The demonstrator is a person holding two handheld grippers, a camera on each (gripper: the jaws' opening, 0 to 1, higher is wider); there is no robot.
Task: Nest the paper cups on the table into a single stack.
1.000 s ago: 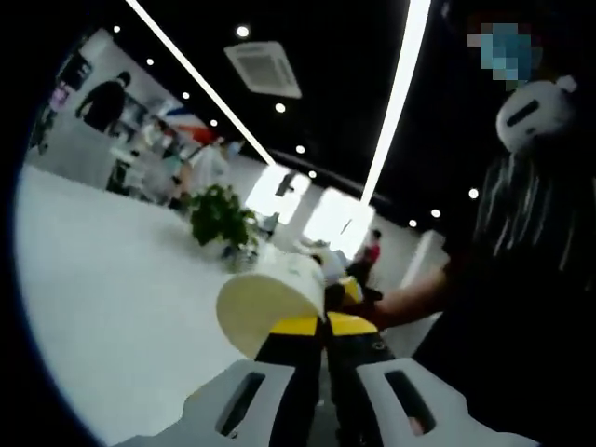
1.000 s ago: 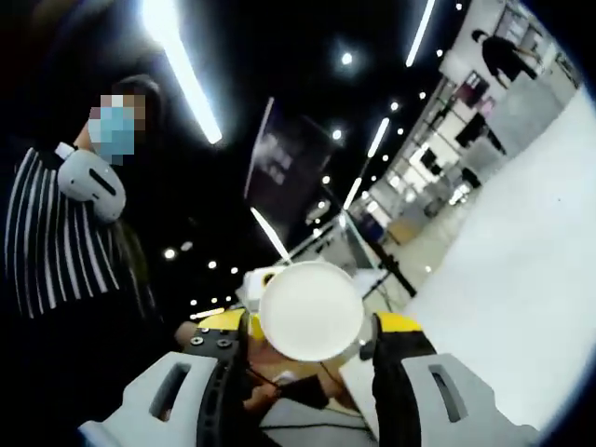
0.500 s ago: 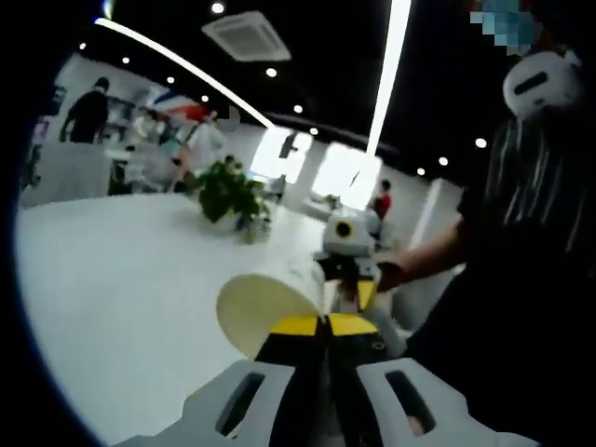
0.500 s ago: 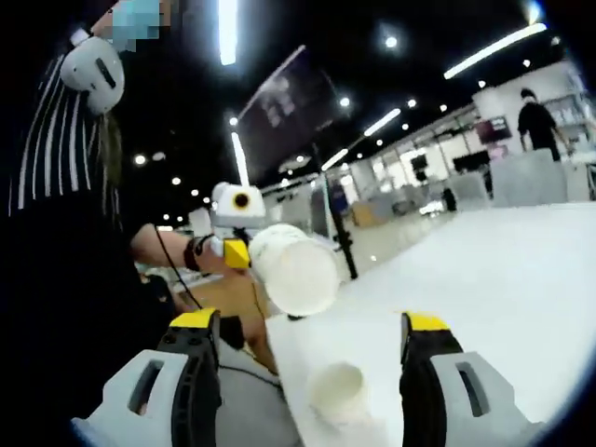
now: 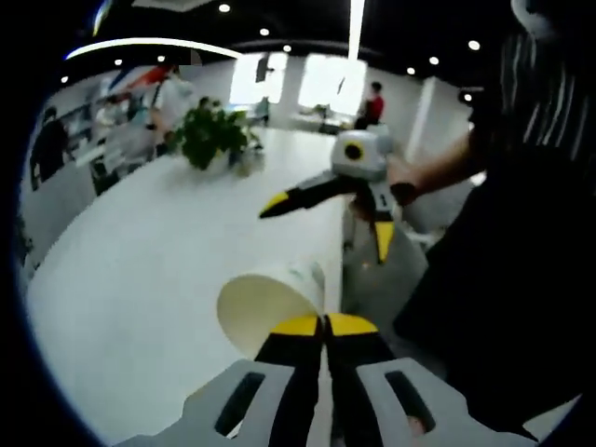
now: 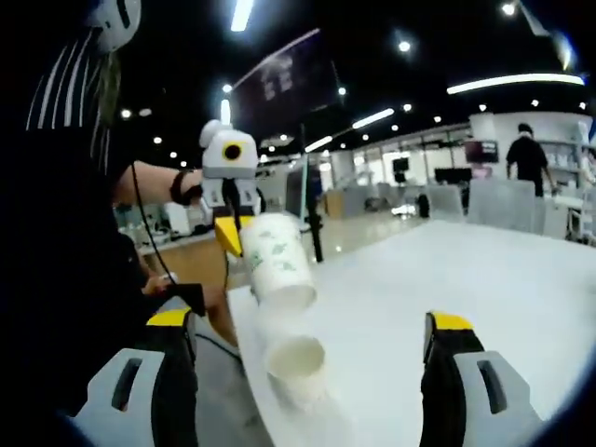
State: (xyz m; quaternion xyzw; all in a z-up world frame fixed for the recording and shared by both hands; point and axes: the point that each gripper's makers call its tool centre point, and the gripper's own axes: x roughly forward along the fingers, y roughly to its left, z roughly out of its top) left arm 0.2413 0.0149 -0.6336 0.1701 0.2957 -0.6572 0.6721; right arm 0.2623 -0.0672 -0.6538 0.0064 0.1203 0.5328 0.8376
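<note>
In the left gripper view, the white table point(image 5: 140, 261) runs off toward 11 o'clock, with a potted plant point(image 5: 209, 135) sitting far back on it around 11. Down at 6 o'clock the left gripper point(image 5: 324, 326) has its yellow-tipped jaws pinched together on the rim of a paper cup point(image 5: 268, 305), which lies tipped on its side with the open mouth facing the camera. Up around 1 o'clock the right gripper point(image 5: 321, 219) comes in, held by a person's hand point(image 5: 405, 177), jaws spread wide with nothing between them. The dark sleeve and body of the person fill the 3 o'clock side.

Over in the right gripper view, the right gripper's own jaws rise at 7 and 5 o'clock, well apart and holding nothing. Between them, close to 6 o'clock, a second paper cup point(image 6: 296, 368) stands upright on the table near its edge, mouth up. Just above it, toward 11 o'clock, hangs the held cup, with a green print on its side, bottom pointing down and tilted a bit, not touching the standing one as far as I can tell. The left gripper grips it from above. A person stands far back at 2 o'clock.
</note>
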